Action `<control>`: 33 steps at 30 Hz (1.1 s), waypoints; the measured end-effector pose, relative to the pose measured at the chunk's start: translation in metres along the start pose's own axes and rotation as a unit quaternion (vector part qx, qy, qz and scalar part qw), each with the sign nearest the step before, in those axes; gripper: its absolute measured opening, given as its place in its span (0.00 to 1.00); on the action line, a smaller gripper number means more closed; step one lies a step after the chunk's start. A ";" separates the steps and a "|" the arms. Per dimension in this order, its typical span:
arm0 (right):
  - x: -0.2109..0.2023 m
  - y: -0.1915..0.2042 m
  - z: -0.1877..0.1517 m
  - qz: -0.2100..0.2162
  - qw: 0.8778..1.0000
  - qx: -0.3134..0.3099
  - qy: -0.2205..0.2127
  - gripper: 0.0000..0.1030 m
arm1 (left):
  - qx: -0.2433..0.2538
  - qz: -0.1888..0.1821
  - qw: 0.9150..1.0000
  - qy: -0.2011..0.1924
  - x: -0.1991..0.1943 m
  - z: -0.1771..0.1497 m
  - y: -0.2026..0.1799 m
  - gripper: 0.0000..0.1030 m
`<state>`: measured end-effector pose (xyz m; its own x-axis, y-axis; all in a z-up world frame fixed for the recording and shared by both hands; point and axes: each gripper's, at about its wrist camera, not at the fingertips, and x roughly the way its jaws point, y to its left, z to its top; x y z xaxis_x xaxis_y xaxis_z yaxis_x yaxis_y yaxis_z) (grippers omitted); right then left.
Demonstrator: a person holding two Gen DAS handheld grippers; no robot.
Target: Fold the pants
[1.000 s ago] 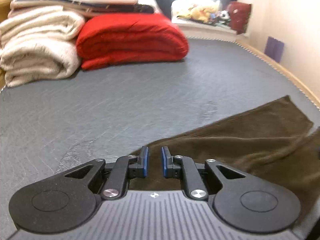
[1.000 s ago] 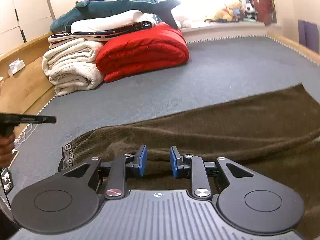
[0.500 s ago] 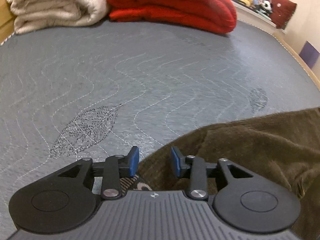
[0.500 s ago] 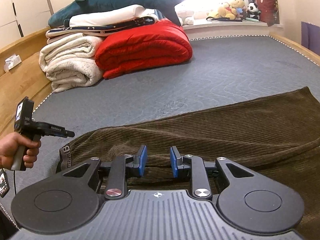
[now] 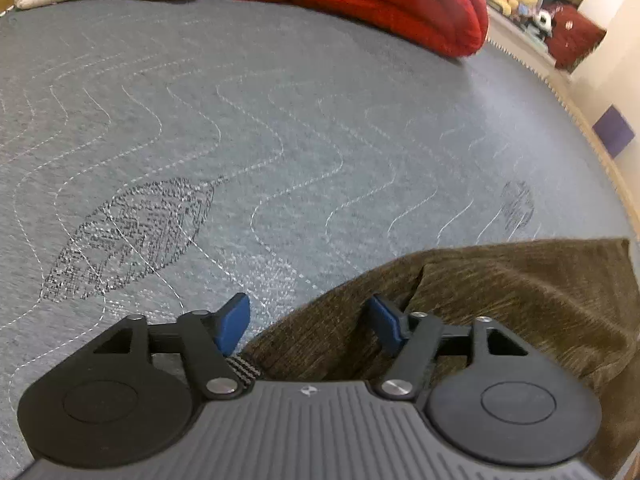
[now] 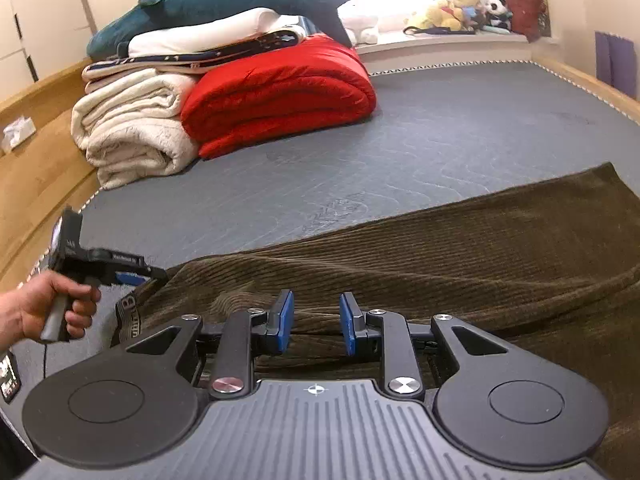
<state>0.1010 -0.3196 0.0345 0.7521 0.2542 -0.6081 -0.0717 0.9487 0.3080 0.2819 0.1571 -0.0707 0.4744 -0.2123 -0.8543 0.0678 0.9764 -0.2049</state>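
Left tool, jaws opening over the pants edge, may snag the bed; right tool hovers part-spread, pinching nothing.

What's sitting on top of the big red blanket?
A white pillow and a teal toy shark rest on a stack leaning over the red blanket. The shark's tail hangs over it. Whatever lies under the blanket is covered.

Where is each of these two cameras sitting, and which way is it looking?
Left wrist: on the left gripper, looking steeply down at the pants edge and mattress; its jaws are opening.
Right wrist: on the right gripper, facing across the pants; a hand shows.
Shared: pants, mattress, red blanket.
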 end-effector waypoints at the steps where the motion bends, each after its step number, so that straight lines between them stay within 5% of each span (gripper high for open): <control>1: -0.001 -0.002 0.000 0.000 1.000 0.002 -0.001 0.26 | 0.011 0.000 1.000 0.004 0.004 -0.001 -0.004 0.71; 10: -0.003 -0.012 -0.002 -0.013 1.000 0.008 0.003 0.26 | 0.066 0.010 0.998 -0.008 0.014 -0.005 -0.026 0.67; 12: -0.003 -0.014 -0.002 -0.016 1.000 0.013 0.003 0.26 | 0.082 0.010 0.997 -0.011 0.013 -0.006 -0.031 0.58; 14: -0.004 -0.016 -0.001 -0.020 1.000 0.016 0.003 0.26 | 0.105 0.001 0.994 -0.011 0.012 -0.007 -0.038 0.32; 20: -0.009 -0.019 0.001 -0.035 0.999 0.008 -0.006 0.26 | 0.177 0.021 0.984 -0.022 -0.007 -0.013 -0.060 0.10; 26: -0.021 -0.035 0.005 -0.063 0.997 0.034 -0.023 0.26 | 0.212 0.012 0.975 -0.058 -0.067 -0.023 -0.079 0.08; 33: -0.058 -0.062 0.018 -0.060 0.992 0.095 -0.048 0.26 | 0.317 -0.016 0.945 -0.077 -0.165 -0.094 -0.126 0.07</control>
<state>0.0736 -0.3966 0.0632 0.8069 0.1142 -0.5795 0.1405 0.9159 0.3761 0.1129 0.0657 0.0508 0.5821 -0.2819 -0.7627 0.5733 0.8075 0.1390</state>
